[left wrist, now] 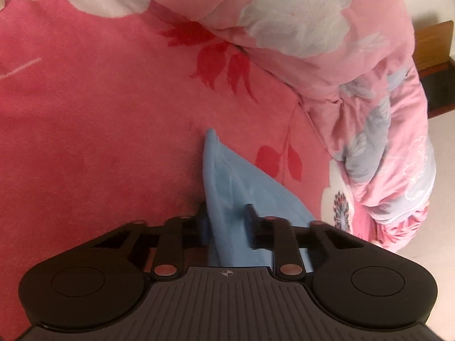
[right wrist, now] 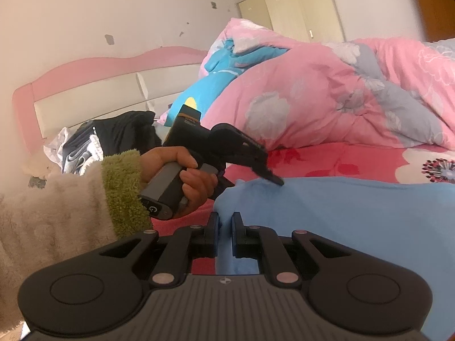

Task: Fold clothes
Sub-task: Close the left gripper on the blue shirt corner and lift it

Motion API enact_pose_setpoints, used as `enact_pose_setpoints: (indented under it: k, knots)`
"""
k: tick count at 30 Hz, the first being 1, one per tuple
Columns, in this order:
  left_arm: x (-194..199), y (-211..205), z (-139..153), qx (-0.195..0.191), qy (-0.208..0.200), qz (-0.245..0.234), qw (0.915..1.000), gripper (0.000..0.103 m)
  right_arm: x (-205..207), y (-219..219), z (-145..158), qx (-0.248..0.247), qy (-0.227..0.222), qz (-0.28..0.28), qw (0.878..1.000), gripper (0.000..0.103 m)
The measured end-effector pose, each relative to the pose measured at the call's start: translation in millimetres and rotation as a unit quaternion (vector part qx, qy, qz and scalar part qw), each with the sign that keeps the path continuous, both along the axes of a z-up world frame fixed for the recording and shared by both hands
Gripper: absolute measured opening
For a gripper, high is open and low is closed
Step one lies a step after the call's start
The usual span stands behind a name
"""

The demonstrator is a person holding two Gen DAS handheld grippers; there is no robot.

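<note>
A light blue garment (right wrist: 341, 213) is spread on the red floral bedsheet (left wrist: 85, 113), its near edge gathered into a fold. That fold is pinched by the right gripper (right wrist: 226, 227), fingers pressed together on the cloth. A corner of the garment (left wrist: 227, 187) is clamped by the left gripper (left wrist: 226, 216) — cloth sits between its fingers and a pointed tip sticks out past them. In the right wrist view the left gripper (right wrist: 273, 179) is seen held by a hand (right wrist: 187, 176) in a fleecy sleeve (right wrist: 71, 199), tips touching the garment's far-left edge. Open sheet is seen left of the corner; a pink quilt (left wrist: 327, 42) is bunched to the right — room blocked there. Dark clothes (right wrist: 113, 136) are piled by the headboard (right wrist: 99, 85).
</note>
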State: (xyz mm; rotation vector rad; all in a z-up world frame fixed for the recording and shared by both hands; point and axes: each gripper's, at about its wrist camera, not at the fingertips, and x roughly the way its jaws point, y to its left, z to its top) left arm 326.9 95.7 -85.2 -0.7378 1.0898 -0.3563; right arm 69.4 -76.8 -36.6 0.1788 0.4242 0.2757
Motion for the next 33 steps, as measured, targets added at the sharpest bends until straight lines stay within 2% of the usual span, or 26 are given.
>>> enact_pose_setpoints:
  k: [3, 11, 15, 20, 25, 27, 33]
  knots:
    - [-0.1, -9.4, 12.4, 0.015, -0.013, -0.004, 0.9998, 0.007, -3.1, -3.5, 1.4, -0.002, -0.004, -0.015, 1.0, 0.008]
    - [-9.2, -59.7, 60.1, 0.059, -0.066, -0.032, 0.9955, 0.005, -21.3, -23.7, 5.3, 0.01, -0.014, -0.055, 0.998, 0.008]
    - [-15.6, -97.7, 84.4, 0.072, -0.091, -0.059, 0.9915, 0.005, -38.8, -40.9, 12.4, 0.015, -0.029, -0.087, 0.996, 0.008]
    - [-23.7, -162.4, 104.8, 0.093, -0.111, -0.097, 0.9847, 0.005, -42.4, -39.9, 16.3, 0.03, -0.046, -0.144, 0.988, 0.008]
    - [-36.8, -240.4, 114.0, 0.119, -0.125, -0.148, 0.9739, 0.005, -50.4, -53.7, 12.7, 0.052, -0.06, -0.203, 0.976, 0.008]
    - [-45.4, -271.1, 112.0, 0.128, -0.128, -0.169, 0.9688, 0.005, -65.5, -69.9, 10.9, 0.06, -0.064, -0.226, 0.97, 0.008]
    - [-74.9, -355.2, 91.2, 0.168, -0.136, -0.238, 0.9468, 0.005, -108.6, -116.5, 2.6, 0.086, -0.067, -0.296, 0.949, 0.008]
